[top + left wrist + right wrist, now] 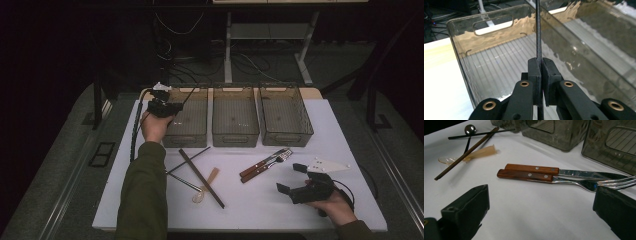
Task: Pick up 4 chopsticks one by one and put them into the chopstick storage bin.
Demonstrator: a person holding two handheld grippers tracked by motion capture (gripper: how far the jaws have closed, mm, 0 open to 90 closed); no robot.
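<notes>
left gripper point(541, 72): clenched on black chopstick point(538, 32), held over left bin point(461, 62)
right gripper point(539, 215): released, open table point(529, 220) ahead, fork point(564, 180) near

My white table point(300, 210), laid with bins and cutlery

Three clear bins point(235, 122) sit far; near me lie a wood-handled knife point(260, 162) and fork point(262, 170), brown chopstick point(201, 178), black chopstick point(187, 161) and two spoons point(200, 195).
</notes>
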